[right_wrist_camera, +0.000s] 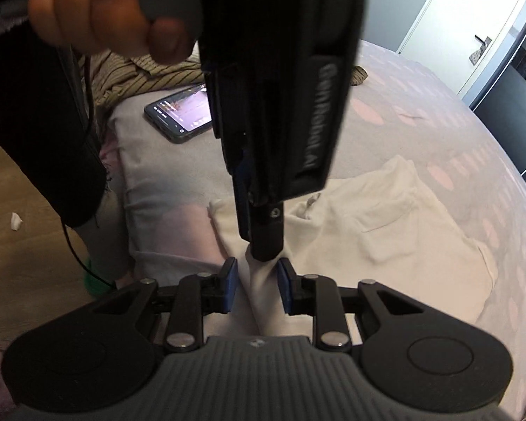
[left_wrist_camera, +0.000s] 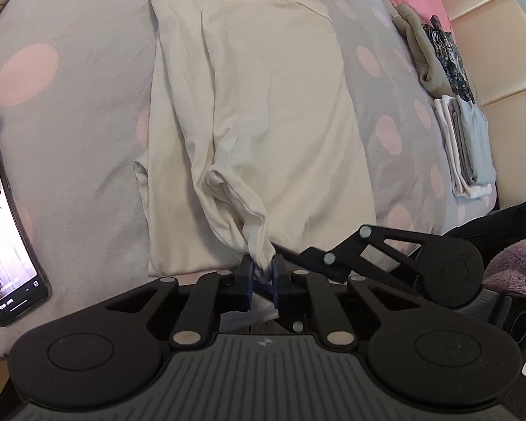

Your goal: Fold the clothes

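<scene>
I have the left gripper (left_wrist_camera: pixel 263 273) pinched nearly closed on a bunched tuck of the cream shirt (left_wrist_camera: pixel 256 112) at its near hem, so that I can lift that edge and carry it over in a fold. In the right wrist view the right gripper (right_wrist_camera: pixel 256 286) sits just beside it on the same hem; a ridge of the cloth runs between its blue pads (right_wrist_camera: pixel 230 282), but a gap shows on each side, so I judge it not yet clamped.

The shirt is soft, thin knit, matte and creased, lying as a long rectangle with its sides already turned in, stretching away from my left gripper across the bed (left_wrist_camera: pixel 80 105), whose grey cover has pink ovals. Left of the shirt lies a glossy phone (left_wrist_camera: pixel 3 224); right of it, a flat pile of folded clothes (left_wrist_camera: pixel 466 147).
</scene>
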`<state>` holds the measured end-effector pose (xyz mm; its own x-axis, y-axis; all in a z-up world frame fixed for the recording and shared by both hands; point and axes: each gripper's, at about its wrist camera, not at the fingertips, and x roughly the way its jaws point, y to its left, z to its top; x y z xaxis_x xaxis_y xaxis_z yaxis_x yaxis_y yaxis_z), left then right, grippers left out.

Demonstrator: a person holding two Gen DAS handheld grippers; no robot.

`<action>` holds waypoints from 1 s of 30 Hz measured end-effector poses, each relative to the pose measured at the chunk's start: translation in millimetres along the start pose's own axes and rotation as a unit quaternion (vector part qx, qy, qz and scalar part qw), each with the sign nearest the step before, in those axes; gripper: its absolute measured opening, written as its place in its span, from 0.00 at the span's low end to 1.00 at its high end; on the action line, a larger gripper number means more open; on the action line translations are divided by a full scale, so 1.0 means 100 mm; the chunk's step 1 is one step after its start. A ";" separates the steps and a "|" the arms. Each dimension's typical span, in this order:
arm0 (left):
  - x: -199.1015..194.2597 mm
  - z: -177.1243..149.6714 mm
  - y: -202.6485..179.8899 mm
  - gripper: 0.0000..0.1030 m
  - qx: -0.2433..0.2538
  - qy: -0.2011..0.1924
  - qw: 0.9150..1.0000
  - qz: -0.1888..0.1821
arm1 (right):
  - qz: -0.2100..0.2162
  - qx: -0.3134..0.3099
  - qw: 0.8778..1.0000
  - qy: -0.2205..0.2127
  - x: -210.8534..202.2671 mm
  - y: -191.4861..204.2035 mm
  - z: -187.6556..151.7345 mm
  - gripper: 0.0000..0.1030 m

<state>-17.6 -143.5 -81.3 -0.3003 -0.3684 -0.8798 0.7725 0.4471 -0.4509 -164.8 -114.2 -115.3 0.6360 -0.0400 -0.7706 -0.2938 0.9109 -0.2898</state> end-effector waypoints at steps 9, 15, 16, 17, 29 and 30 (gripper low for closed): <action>-0.18 0.26 -0.01 0.23 0.005 -0.013 1.000 0.012 | 0.072 0.122 0.989 0.042 0.04 -0.53 0.15 0.03; -0.28 0.66 0.12 0.37 -0.007 -0.033 0.999 0.022 | 0.121 0.196 0.972 0.046 -0.05 -0.86 0.15 0.03; -0.26 0.75 0.13 0.37 -0.007 -0.035 0.999 0.025 | 0.127 0.202 0.970 0.046 -0.05 -0.88 0.15 0.03; -0.25 0.84 0.15 0.37 -0.005 -0.037 0.999 0.029 | 0.133 0.206 0.968 0.047 -0.05 -0.90 0.15 0.03; 0.19 1.73 0.62 0.37 -0.060 -0.046 0.995 0.070 | 0.198 0.269 0.942 0.045 -0.17 -1.19 -0.04 0.03; 0.24 1.78 0.65 0.37 -0.065 -0.044 0.994 0.074 | 0.202 0.271 0.940 0.044 -0.19 -1.21 -0.07 0.03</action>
<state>124.8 -268.3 -105.1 -0.1351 -0.3585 -0.9237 0.7238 0.6010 -0.3390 -146.2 -226.1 -69.3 0.4828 0.3419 -0.8062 -0.0768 0.9336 0.3500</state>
